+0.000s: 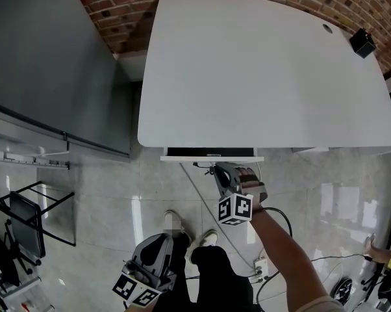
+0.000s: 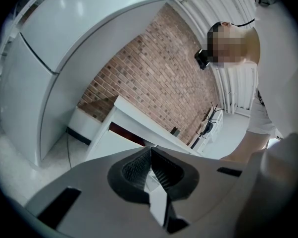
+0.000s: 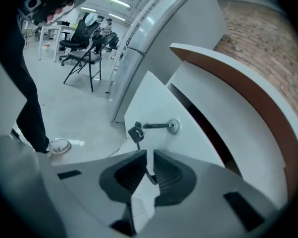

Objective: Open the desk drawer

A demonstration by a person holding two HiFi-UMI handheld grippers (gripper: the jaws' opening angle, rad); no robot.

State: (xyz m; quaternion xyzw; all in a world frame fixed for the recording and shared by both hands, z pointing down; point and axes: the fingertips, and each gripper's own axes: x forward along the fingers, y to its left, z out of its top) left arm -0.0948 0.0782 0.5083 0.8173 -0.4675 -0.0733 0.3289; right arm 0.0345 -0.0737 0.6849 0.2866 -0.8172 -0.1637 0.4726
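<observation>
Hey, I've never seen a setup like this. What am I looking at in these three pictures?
There is no robot here. A person holds a two-jaw gripper in each hand. The head view looks down from a camera on their head at a white desk, bare except for a small black object. The other two pictures come from cameras riding on the grippers. The left gripper is shut and empty. The right gripper, at the slightly open drawer, seems to pinch a hanging key.

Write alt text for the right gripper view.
The right gripper, grey jaws nearly together, pinches a dark key dangling from a second key stuck in the round lock of a white desk drawer front. Red brick wall at right; black office chairs far left.
</observation>
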